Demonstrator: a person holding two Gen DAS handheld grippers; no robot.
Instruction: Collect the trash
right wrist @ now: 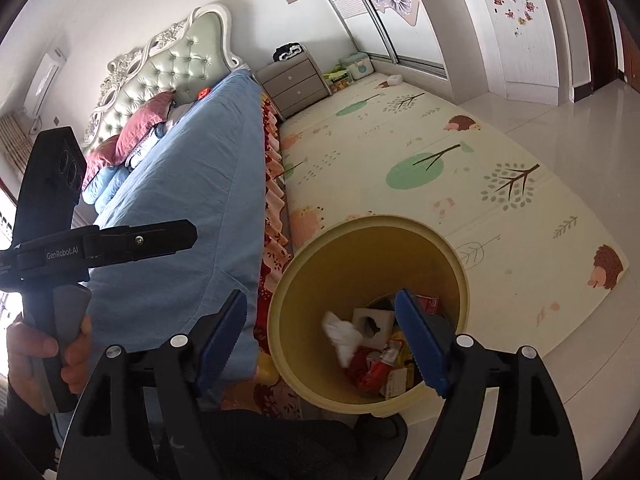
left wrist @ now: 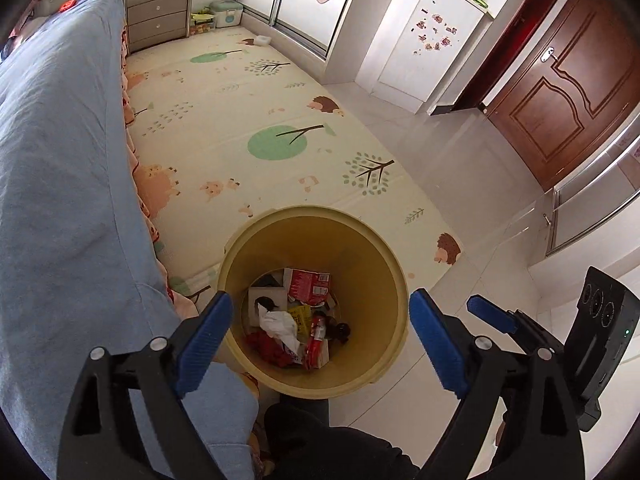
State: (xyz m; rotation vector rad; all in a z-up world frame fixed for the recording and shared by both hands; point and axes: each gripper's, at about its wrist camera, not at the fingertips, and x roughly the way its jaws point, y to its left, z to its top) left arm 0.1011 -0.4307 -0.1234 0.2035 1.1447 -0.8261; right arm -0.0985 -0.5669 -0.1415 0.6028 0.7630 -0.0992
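A yellow round trash bin (left wrist: 372, 264) stands on the floor by the bed; it also shows in the right wrist view (right wrist: 304, 280). Inside lie a red packet (left wrist: 310, 284), crumpled white paper (left wrist: 280, 322), a white box and other wrappers (right wrist: 384, 364). My left gripper (left wrist: 320, 330) hangs open and empty above the bin, blue pads either side of its mouth. My right gripper (right wrist: 324, 340) is open and empty above the bin too. The right gripper's fingers (left wrist: 492, 314) show at the right of the left wrist view. The left gripper's body (right wrist: 108, 246) shows at the left of the right wrist view.
A bed with a blue cover (left wrist: 60, 152) runs along the left. A patterned play mat (left wrist: 248, 120) covers the floor beyond the bin. A grey drawer unit (left wrist: 158, 18), white wardrobe (left wrist: 424, 36) and brown door (left wrist: 572, 80) stand farther off.
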